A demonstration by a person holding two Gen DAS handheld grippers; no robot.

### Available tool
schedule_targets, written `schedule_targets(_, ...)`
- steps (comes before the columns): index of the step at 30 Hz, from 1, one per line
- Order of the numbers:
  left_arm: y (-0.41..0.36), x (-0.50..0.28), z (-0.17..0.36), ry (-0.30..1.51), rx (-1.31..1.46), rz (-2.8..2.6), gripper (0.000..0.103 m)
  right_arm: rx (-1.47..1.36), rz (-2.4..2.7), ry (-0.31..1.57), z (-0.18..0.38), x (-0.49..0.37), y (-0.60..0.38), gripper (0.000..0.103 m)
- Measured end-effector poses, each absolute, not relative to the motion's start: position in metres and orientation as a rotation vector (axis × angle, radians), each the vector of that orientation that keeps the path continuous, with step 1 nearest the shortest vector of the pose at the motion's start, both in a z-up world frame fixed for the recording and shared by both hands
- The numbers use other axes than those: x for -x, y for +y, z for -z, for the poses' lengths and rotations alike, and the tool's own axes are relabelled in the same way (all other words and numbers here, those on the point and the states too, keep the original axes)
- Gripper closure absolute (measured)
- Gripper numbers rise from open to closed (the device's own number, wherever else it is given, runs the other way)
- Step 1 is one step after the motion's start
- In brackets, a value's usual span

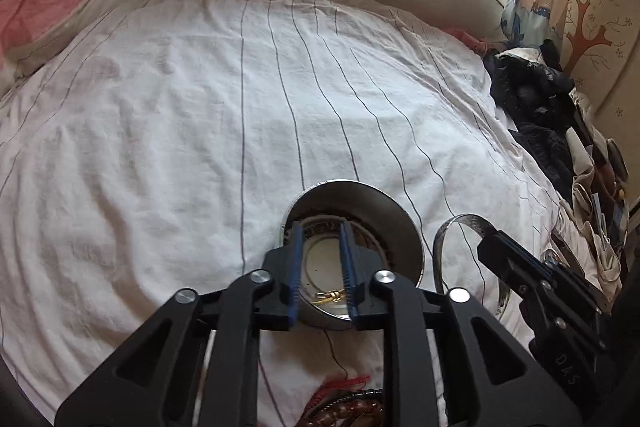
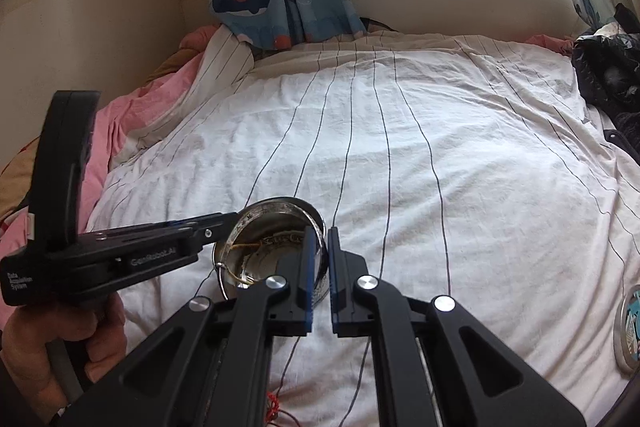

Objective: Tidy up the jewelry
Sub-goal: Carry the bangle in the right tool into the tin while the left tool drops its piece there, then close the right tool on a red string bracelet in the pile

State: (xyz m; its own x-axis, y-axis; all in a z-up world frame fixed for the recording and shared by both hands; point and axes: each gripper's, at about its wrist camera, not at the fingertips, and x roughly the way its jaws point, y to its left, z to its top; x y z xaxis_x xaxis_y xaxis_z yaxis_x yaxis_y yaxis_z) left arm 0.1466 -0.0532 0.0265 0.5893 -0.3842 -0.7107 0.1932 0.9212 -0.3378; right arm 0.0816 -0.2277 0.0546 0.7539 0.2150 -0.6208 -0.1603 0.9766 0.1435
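Observation:
A round metal tin [image 1: 400, 223] sits on the striped white sheet with a gold chain [image 1: 330, 297] lying in its bottom. My left gripper [image 1: 320, 227] hangs right over the tin, jaws open, nothing between the pads. From the right wrist view the left gripper [image 2: 228, 217] reaches over the tin [image 2: 224, 267] from the left, held by a hand [image 2: 60, 339]. My right gripper [image 1: 486, 243] is beside the tin's right side, shut on a patterned silver bangle [image 1: 460, 221]. In its own view the right gripper [image 2: 320, 239] has its fingertips at the tin's right rim.
A brown bead bracelet [image 1: 348, 411] and a red cord [image 1: 344, 385] lie on the sheet near me. The tin's lid [image 2: 628, 327] rests at the right. Dark clothes [image 1: 528, 87] pile along the bed's right side, a pink quilt [image 1: 40, 7] at the left.

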Motion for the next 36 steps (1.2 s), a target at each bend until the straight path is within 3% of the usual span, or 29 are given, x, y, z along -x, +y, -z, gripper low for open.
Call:
schedule_targets(3, -0.032, -0.139, -0.035, 0.848, 0.249, 0.293, 0.066, -0.072, -0.223, 0.688, -0.051, -0.096, -0.217, 0.096)
schedule_targets(7, -0.009, -0.129, -0.050, 0.825, 0.266, 0.237, 0.063, -0.033, -0.242, 0.708, -0.042, -0.112, -0.195, 0.095)
schedule_targets(8, -0.008, -0.124, -0.054, 0.821, 0.252, 0.230, 0.061, -0.021, -0.237, 0.716, -0.037, -0.116, -0.191, 0.089)
schedule_targets(9, -0.006, -0.118, -0.057, 0.817, 0.234, 0.221, 0.057, -0.018, -0.226, 0.718, -0.034, -0.117, -0.190, 0.075)
schedule_targets(10, -0.005, -0.111, -0.059, 0.816, 0.215, 0.214, 0.055, -0.023, -0.215, 0.717, -0.033, -0.116, -0.192, 0.074)
schedule_targets(13, -0.006, -0.087, -0.058, 0.824, 0.152, 0.222, 0.048, -0.044, -0.206, 0.703, -0.044, -0.096, -0.203, 0.074)
schedule_targets(17, -0.006, -0.050, -0.046, 0.854, 0.079, 0.249, 0.048, -0.086, -0.222, 0.731, -0.052, -0.041, -0.223, 0.074)
schedule_targets(22, -0.013, -0.026, -0.027, 0.911, 0.073, 0.322, 0.047, -0.182, -0.177, 0.828, -0.021, 0.019, -0.253, 0.072)
schedule_targets(36, 0.001, -0.005, -0.022, 0.926, 0.072, 0.311, 0.041, -0.243, -0.281, 0.855, -0.010, 0.017, -0.230, 0.067)
